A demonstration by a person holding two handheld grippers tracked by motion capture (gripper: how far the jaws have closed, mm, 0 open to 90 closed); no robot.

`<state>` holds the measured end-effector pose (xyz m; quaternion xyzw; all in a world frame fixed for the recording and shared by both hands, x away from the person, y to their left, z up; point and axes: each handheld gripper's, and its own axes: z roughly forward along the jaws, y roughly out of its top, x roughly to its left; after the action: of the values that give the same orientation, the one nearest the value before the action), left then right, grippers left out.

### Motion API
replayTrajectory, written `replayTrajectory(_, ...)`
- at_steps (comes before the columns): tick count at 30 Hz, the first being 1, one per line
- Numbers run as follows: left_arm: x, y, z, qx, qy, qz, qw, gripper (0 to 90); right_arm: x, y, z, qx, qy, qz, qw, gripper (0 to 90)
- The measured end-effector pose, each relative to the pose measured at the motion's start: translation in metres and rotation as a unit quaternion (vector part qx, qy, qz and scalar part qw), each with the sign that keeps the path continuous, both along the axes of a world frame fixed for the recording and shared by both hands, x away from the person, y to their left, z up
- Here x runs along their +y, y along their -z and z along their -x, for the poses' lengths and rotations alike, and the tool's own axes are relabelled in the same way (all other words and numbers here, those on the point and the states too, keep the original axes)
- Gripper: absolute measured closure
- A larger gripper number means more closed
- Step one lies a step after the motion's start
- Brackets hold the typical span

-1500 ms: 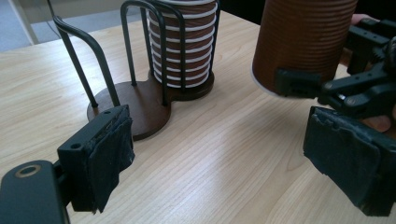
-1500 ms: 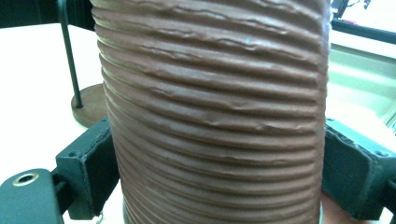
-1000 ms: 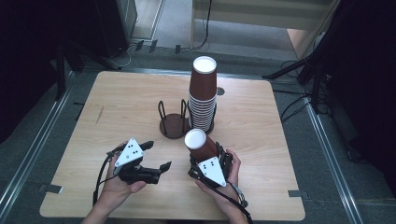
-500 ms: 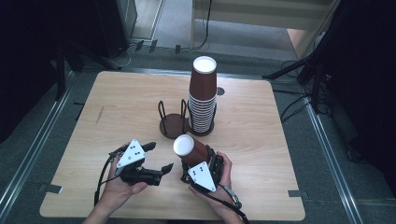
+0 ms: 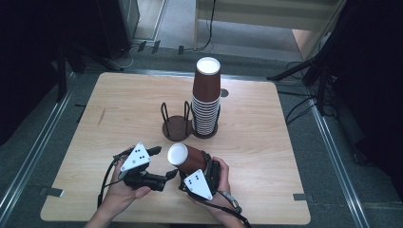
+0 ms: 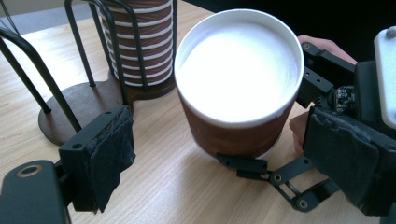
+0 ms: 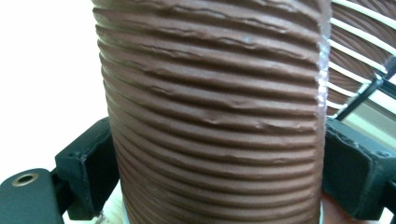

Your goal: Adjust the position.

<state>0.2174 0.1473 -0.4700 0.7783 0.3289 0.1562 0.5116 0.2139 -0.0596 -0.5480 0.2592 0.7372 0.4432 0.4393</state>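
A ribbed brown paper cup (image 5: 186, 157) lies tilted in my right gripper (image 5: 196, 167), its white end turned toward my left gripper (image 5: 162, 164). In the right gripper view both pads (image 7: 91, 163) press on the cup's ribbed wall (image 7: 215, 116). In the left gripper view the cup (image 6: 238, 93) faces me just beyond my left gripper (image 6: 224, 154), whose pads (image 6: 109, 154) stand apart and touch nothing. A tall stack of upturned brown cups (image 5: 206, 99) stands mid-table on a wire holder.
An empty round holder with wire loops (image 5: 176, 126) sits left of the stack, just beyond the held cup. The wooden table (image 5: 119, 109) has bare room at left and right. Both hands are near the front edge.
My right gripper has carried the cup left and slightly down, toward the left gripper, tipping its white end that way. The left gripper has stayed put.
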Motion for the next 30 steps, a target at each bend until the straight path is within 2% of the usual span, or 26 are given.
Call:
replayTrajectory(7, -0.002, 0.001, 0.0, 0.005, 0.005, -0.003, 1.0, 9.4, 0.005, 0.002, 0.004, -0.006, -0.02, 0.013, 0.9997, 9.8)
replayTrajectory(14, -0.004, 0.001, 0.001, 0.007, 0.012, -0.007, 0.9999, 9.4, 0.007, 0.005, 0.006, -0.009, -0.031, 0.03, 0.999, 9.8)
replayTrajectory(30, -0.007, 0.002, 0.001, 0.014, 0.023, -0.013, 0.9996, 9.4, 0.014, 0.006, 0.012, -0.023, -0.057, 0.051, 0.9968, 9.8)
